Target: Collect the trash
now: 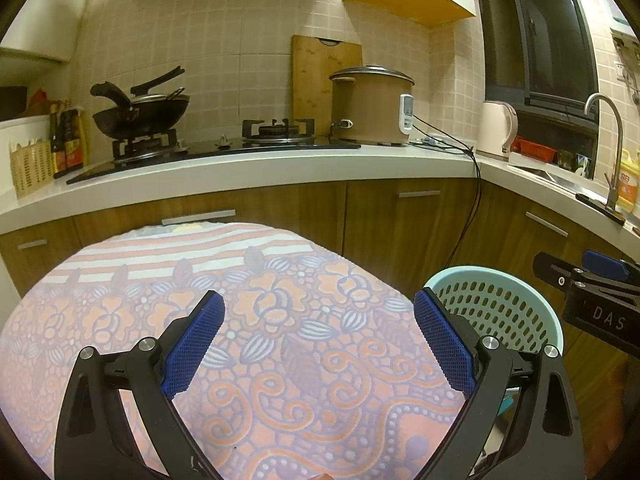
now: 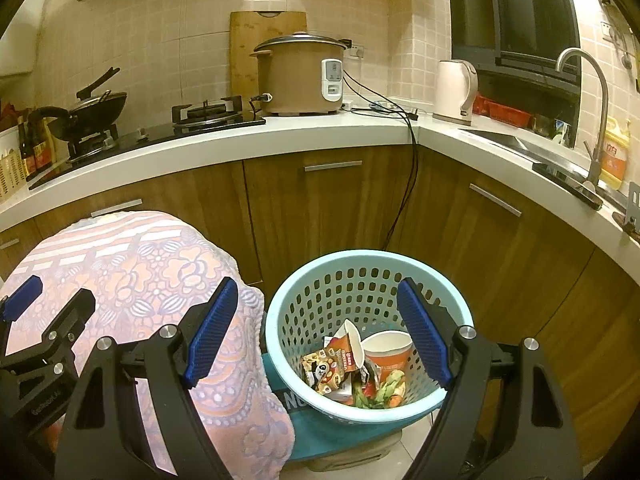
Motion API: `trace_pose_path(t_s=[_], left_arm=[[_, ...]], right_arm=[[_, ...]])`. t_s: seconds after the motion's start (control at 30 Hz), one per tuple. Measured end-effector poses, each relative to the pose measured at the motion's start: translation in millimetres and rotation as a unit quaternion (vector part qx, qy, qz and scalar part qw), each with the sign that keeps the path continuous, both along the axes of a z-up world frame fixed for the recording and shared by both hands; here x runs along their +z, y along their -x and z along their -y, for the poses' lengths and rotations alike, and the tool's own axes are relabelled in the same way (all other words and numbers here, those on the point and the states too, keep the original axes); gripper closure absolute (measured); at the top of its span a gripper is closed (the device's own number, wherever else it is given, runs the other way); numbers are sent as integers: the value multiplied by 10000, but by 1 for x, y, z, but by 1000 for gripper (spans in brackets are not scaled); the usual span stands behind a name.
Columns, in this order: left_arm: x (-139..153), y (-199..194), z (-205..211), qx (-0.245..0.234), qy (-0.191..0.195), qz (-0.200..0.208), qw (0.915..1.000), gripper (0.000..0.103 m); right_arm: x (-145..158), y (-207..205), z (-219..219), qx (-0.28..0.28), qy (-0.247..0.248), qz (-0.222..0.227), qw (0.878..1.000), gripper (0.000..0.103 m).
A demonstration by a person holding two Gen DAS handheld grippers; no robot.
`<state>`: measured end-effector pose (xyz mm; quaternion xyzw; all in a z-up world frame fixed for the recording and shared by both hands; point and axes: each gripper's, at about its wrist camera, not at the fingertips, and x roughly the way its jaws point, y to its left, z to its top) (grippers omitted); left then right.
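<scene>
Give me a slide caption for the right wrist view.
Open right gripper over a light-blue perforated basket holding a paper cup and snack wrappers, beside a floral cloth.

Left wrist view: you look forward and slightly down along the left gripper [image 1: 319, 312], from close above the patterned cloth [image 1: 280, 320] that fills the ground between and beyond its fingers. Ahead stands the counter [image 1: 280, 164], farther off; the basket [image 1: 492, 304] lies just off its right finger.

Right wrist view: you look forward and down along the right gripper [image 2: 318, 300], near and above the basket [image 2: 360, 276], whose inside shows between its fingers. The cloth [image 2: 140, 264] lies to its left.

Shared: both views take in the cloth, the basket, the counter and the rice cooker [image 1: 370, 108] [image 2: 300, 76]; each catches the other gripper at its edge.
</scene>
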<state>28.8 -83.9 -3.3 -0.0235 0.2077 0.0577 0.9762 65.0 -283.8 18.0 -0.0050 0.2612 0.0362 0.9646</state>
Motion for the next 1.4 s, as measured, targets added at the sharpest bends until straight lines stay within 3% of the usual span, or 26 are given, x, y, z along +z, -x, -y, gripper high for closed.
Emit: trace_pose_path(t_s=[1.4], left_arm=[[-5, -1, 6, -45, -43, -102, 9999, 9]], right_arm=[[-8, -4, -3, 49, 28, -84, 9999, 24]])
